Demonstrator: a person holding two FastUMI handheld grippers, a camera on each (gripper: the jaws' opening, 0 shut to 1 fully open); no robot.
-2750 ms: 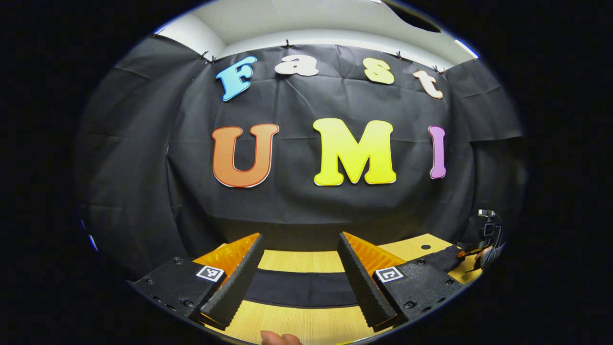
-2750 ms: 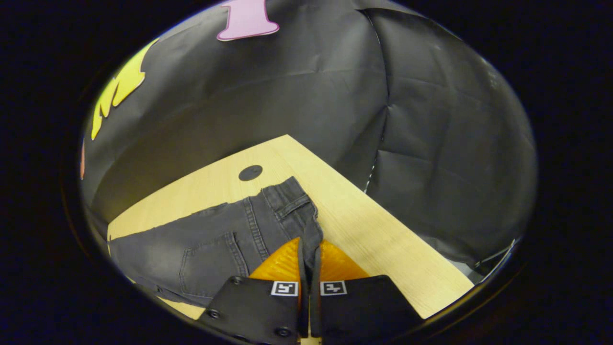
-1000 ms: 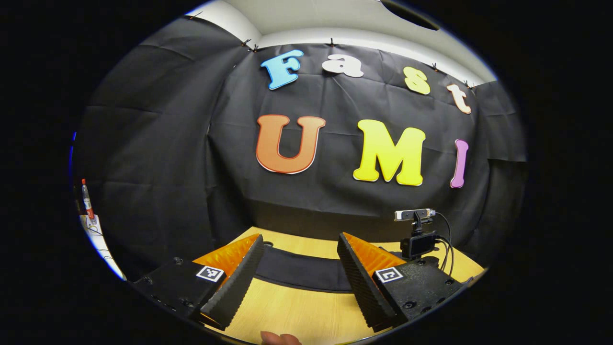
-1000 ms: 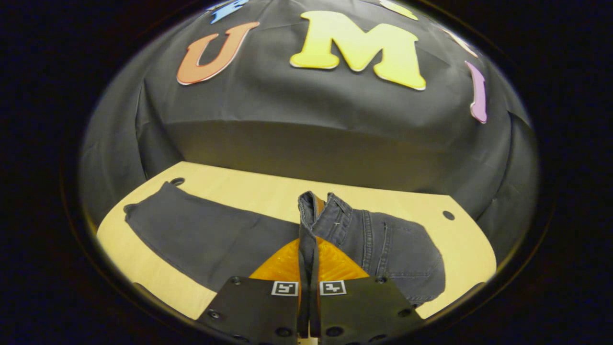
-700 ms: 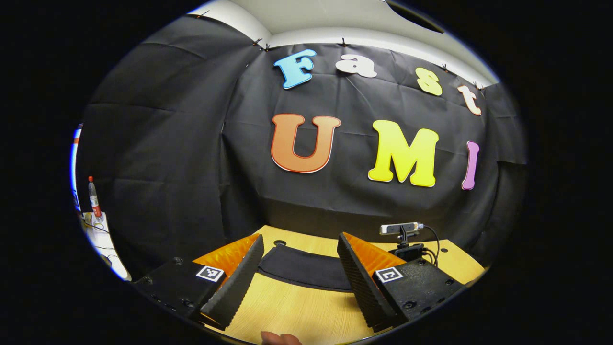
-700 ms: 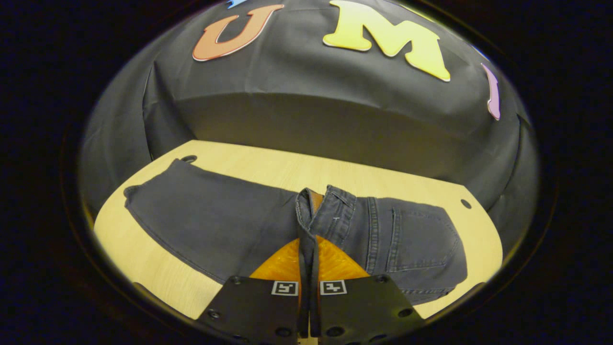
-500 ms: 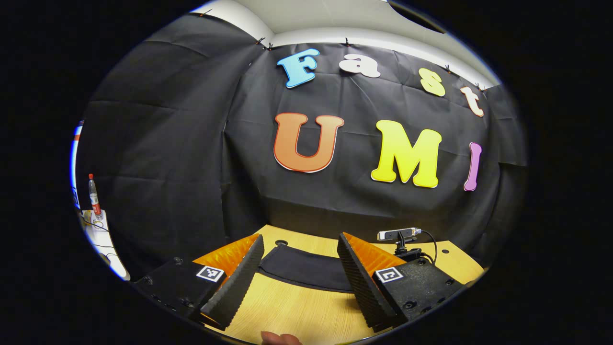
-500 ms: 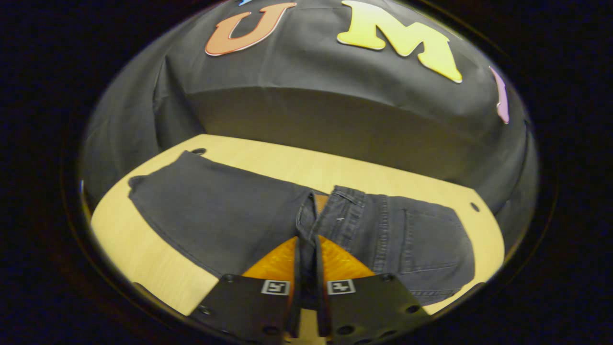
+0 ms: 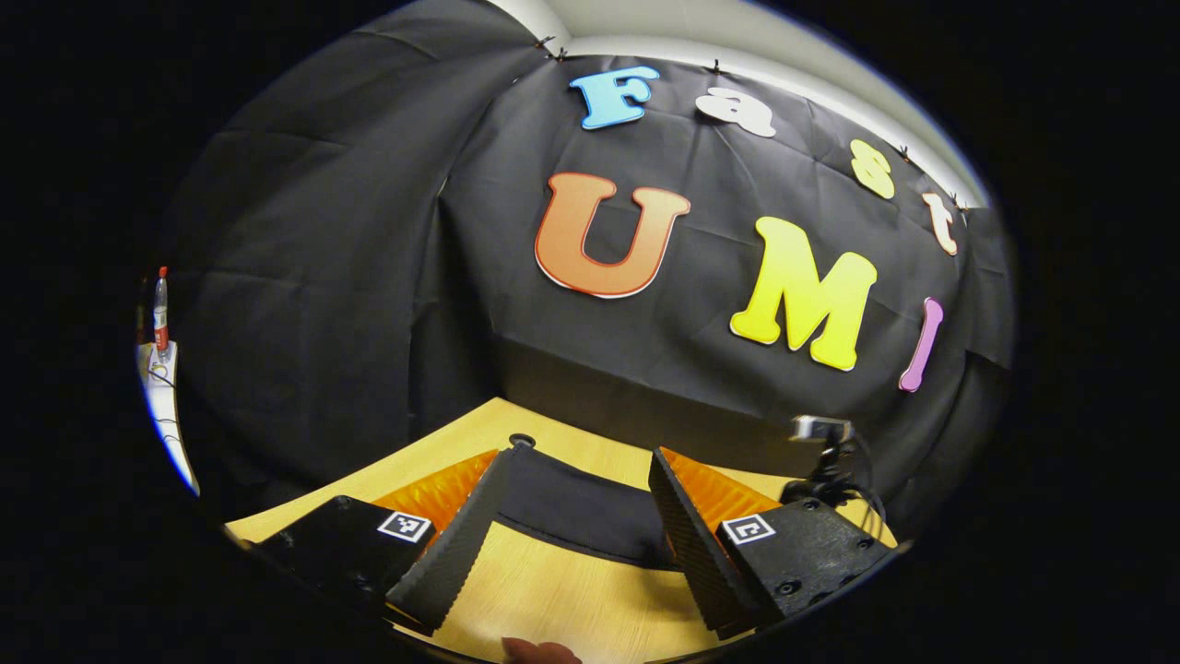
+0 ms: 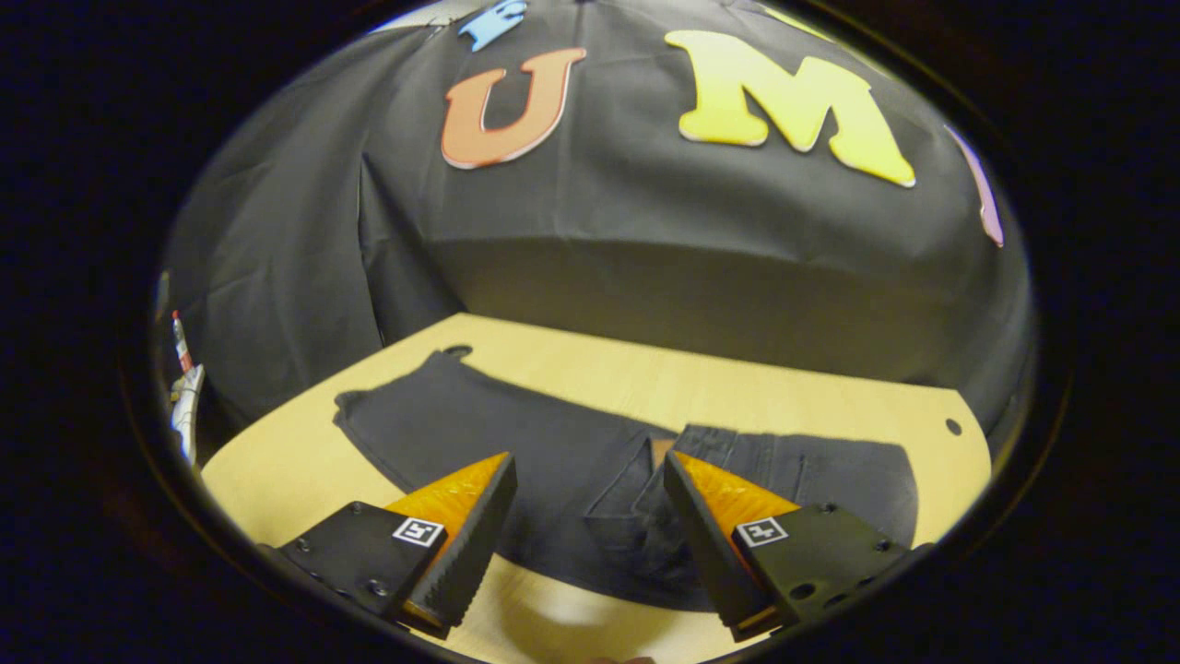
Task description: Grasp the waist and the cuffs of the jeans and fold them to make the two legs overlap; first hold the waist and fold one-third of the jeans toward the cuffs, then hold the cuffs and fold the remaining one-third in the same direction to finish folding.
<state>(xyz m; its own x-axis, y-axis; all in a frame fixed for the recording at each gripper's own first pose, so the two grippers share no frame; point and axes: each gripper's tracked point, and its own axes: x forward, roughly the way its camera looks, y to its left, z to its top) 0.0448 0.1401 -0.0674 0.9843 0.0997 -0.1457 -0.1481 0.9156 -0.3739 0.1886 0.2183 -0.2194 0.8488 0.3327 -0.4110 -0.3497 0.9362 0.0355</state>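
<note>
With the waist fold apparently laid, the jeans (image 10: 553, 461) lie along the table's (image 10: 737, 387) middle, both the right gripper (image 10: 590, 516) and left gripper (image 9: 576, 512) spread empty; next, the cuffs near the left edge need pinching.

- 1 pair of jeans (image 10: 553, 461), dark grey, on the worktop (image 10: 784, 392)
- 1 worktop, light wood
- 2 grippers: left gripper (image 9: 572, 530), right gripper (image 10: 590, 544), 2 fingers each
- 1 bottle (image 9: 161, 304), at the far left edge
- 1 small camera (image 9: 820, 429) on a stand
</note>
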